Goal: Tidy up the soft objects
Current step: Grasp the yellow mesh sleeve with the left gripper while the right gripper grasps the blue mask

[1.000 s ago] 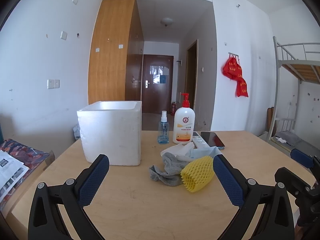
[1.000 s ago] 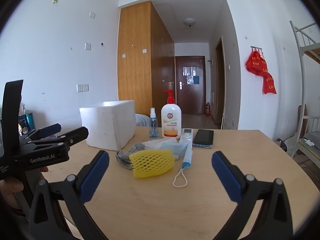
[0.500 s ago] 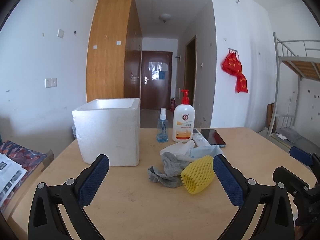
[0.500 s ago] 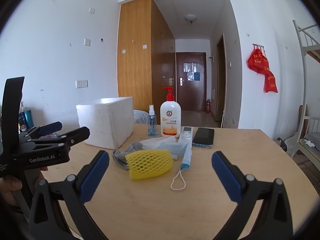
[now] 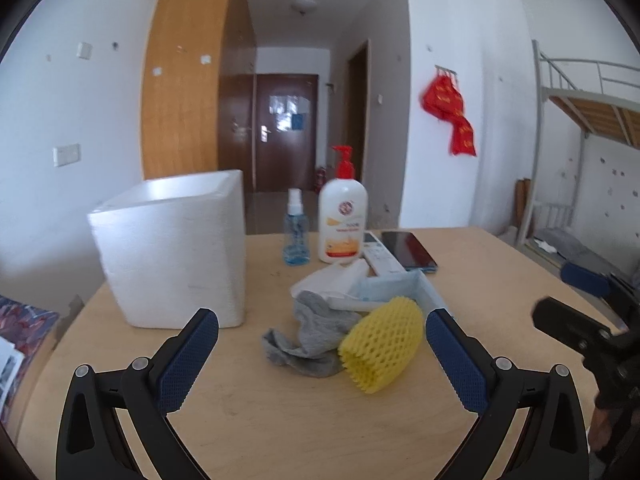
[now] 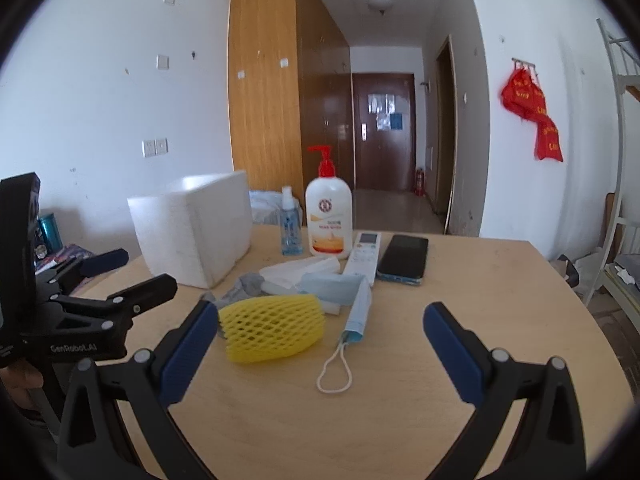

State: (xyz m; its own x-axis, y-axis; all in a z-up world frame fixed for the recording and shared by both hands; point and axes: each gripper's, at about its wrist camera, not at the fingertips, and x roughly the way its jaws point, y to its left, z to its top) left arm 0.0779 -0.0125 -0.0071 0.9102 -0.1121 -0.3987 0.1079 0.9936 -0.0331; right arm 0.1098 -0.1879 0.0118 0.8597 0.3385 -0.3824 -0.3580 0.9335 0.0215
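On the wooden table (image 5: 280,420), beside the grey sock (image 5: 312,332), the yellow foam net (image 5: 380,350) is lying, likely light and squashy, best pinched mid-body, while both the left gripper (image 5: 320,354) and the right gripper (image 6: 320,344) are hovering spread wide and empty.

I see white walls (image 6: 100,100), a tall wooden wardrobe (image 6: 264,92), and a hallway ending at a dark brown door (image 6: 382,132). A ceiling lamp (image 5: 304,5) hangs above; a metal bunk bed (image 5: 588,96) stands right.
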